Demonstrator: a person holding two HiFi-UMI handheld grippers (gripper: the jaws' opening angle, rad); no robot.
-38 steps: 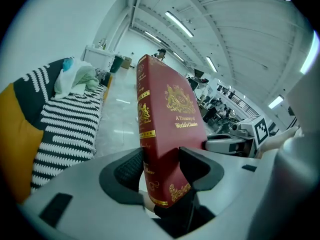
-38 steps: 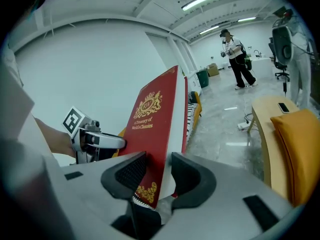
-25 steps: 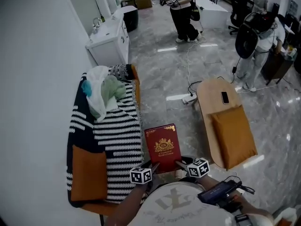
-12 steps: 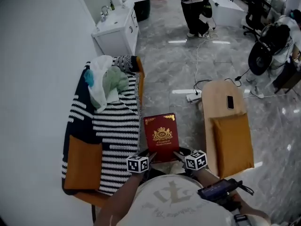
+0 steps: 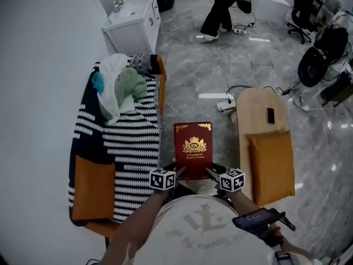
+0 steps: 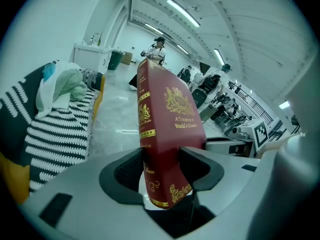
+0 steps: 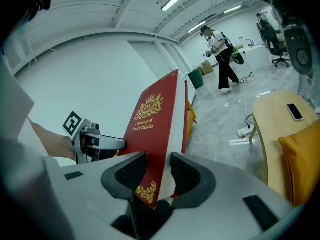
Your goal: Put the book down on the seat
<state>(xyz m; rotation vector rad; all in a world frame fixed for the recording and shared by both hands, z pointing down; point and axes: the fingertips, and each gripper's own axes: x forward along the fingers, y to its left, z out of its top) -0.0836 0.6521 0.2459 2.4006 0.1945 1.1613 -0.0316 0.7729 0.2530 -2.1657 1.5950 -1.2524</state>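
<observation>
Still clamped by left gripper (image 5: pixel 177 171) and right gripper (image 5: pixel 210 172), book (image 5: pixel 193 145) farther forward

"A Treasury of World's Classics" is printed in gold on the red book (image 7: pixel 156 139). The letters "RW" are set in the crest (image 7: pixel 149 105) above it. The spine lettering cannot be read in full.

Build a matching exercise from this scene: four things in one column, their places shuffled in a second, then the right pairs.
Things:
1 book
2 phone
3 clothes pile
4 power strip

Places:
A on the floor
B on the striped sofa
C clamped in the left tongs and right tongs
D on the wooden bench

Pairs: 1-C, 2-D, 3-B, 4-A
</observation>
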